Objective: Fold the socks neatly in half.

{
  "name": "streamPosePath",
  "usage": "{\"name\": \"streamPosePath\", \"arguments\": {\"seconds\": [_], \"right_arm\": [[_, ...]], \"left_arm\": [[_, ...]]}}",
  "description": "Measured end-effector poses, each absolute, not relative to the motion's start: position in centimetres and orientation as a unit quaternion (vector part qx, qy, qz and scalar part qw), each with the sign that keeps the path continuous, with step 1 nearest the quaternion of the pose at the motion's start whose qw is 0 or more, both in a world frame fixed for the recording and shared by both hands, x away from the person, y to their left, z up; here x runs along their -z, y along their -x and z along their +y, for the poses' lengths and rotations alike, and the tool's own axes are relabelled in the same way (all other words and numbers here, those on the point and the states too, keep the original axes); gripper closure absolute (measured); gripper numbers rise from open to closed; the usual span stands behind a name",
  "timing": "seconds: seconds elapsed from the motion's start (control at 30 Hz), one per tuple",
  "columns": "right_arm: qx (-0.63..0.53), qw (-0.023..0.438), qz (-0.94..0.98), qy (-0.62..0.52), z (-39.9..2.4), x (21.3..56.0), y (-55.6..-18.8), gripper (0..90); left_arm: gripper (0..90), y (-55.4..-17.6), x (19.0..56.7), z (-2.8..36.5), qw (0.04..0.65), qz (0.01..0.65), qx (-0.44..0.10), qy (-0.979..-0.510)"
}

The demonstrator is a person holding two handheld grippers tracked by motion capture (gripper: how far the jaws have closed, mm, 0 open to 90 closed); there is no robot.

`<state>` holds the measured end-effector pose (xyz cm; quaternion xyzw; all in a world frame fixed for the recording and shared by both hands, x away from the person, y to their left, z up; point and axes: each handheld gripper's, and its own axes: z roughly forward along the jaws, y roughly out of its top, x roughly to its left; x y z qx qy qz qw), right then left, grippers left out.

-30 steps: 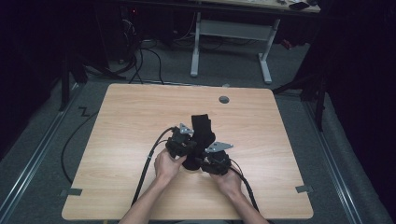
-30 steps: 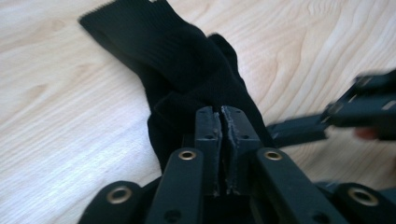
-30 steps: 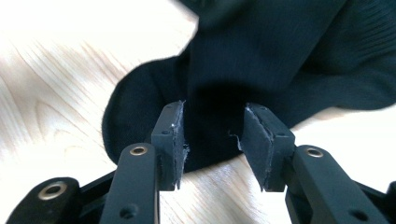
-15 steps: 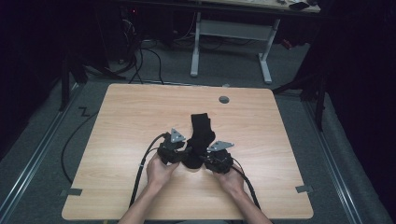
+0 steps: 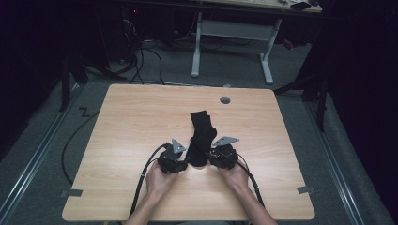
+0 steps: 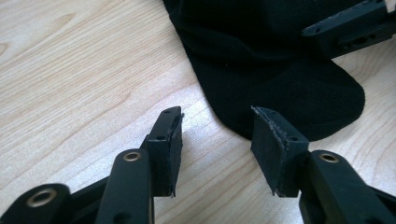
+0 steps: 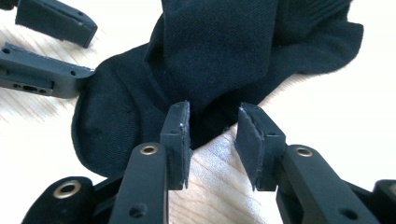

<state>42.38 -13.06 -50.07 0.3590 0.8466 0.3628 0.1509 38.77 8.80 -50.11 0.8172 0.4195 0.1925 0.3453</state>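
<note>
A black sock [image 5: 202, 135] lies flat near the middle of the wooden table [image 5: 131, 122], with a layer of cloth folded over its near end [image 7: 219, 51]. My left gripper [image 5: 182, 161] sits at the sock's near-left edge. Its jaws have just been opening and stand apart, with the toe edge [image 6: 289, 93] just ahead of the tips and untouched by the pads. My right gripper [image 5: 212, 157] is at the near-right edge. Its jaws have also just been opening, and the sock's rim lies between the tips [image 7: 215, 109] without being pressed.
A round grommet hole [image 5: 225, 100] lies in the far part of the table. Black cables [image 5: 145, 173] trail from both grippers toward the near edge. Tape marks [image 5: 305, 190] sit at the near corners. White desk legs [image 5: 197, 47] stand beyond the table.
The sock was bunched up between both grippers; now it lies stretched out flat. The left gripper has let go, opened and drawn back toward the near left.
</note>
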Motion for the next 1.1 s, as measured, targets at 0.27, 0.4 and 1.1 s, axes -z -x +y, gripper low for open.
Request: {"name": "streamPosePath", "arguments": {"seconds": [0.27,0.4,1.1], "right_arm": [[-0.416,0.172,0.828,-0.334,-13.0,47.0,-40.2,73.5],[-0.409,0.166,0.838,-0.320,-11.7,47.0,-40.5,74.1],[-0.388,0.164,0.856,-0.300,-8.8,47.5,-40.5,89.5]], "left_arm": [[52.1,-38.5,50.2,8.8,0.349,0.421,-0.198,-0.814],[51.4,-38.7,49.9,9.2,0.374,0.431,-0.203,-0.796],[44.7,-39.3,50.8,9.1,0.371,0.434,-0.211,-0.794]]}}
